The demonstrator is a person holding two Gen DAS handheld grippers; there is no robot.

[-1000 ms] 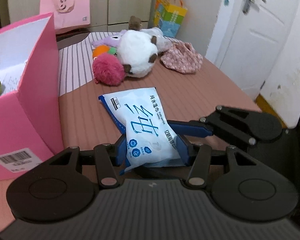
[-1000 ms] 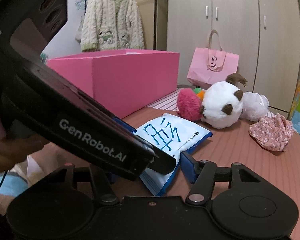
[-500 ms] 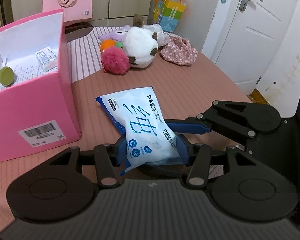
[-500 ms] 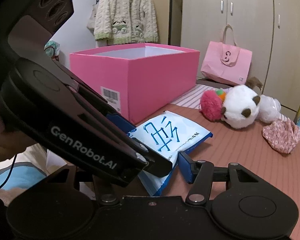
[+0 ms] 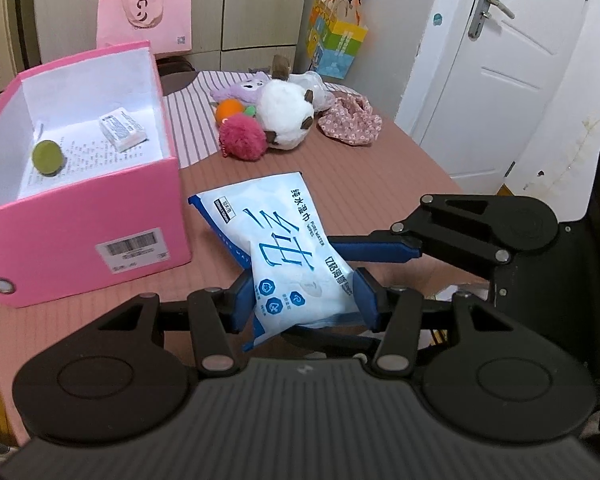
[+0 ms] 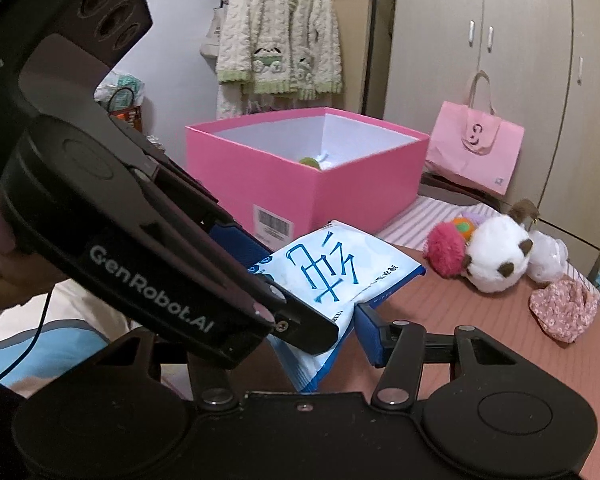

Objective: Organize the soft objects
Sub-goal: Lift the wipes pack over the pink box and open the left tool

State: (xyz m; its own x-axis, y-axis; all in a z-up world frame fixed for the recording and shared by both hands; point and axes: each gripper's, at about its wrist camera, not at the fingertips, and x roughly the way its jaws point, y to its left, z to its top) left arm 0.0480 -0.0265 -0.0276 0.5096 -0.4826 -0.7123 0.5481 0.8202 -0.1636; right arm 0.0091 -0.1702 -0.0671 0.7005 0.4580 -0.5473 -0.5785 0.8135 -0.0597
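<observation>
We lose the right gripper's (image 6: 320, 312) left finger behind the left gripper's black body, and only 1 blue pad (image 6: 370, 334) of it shows in its own view. In the left view 1 long blue finger of it reaches in from the right to the pack's (image 5: 284, 252) far side. Its jaws have just been closing, with the pack between them; whether both pads press we cannot tell.

The left gripper (image 5: 300, 294) has both blue pads squeezed against the pack's lower end, jaws partly closed on it. The pack is a soft, glossy white-and-blue pouch of wipes, crinkled and dented at the grip, its bottom corner hidden under the gripper frame. It hangs just right of the box (image 5: 100, 236), near the box's front corner, above the ribbed brown table (image 5: 380, 168).

The box is a pink, square card box with a white lining and a barcode label. Inside lie a green disc (image 5: 47, 157) and a small white packet (image 5: 122, 128) on printed paper; the box's left side is cut off.

Well beyond the box sit a fuzzy magenta pompom (image 5: 242, 140), a round white plush (image 5: 286, 118) and a crumpled floral cloth (image 5: 350, 124). Other toys behind the plush are too hidden to name.
</observation>
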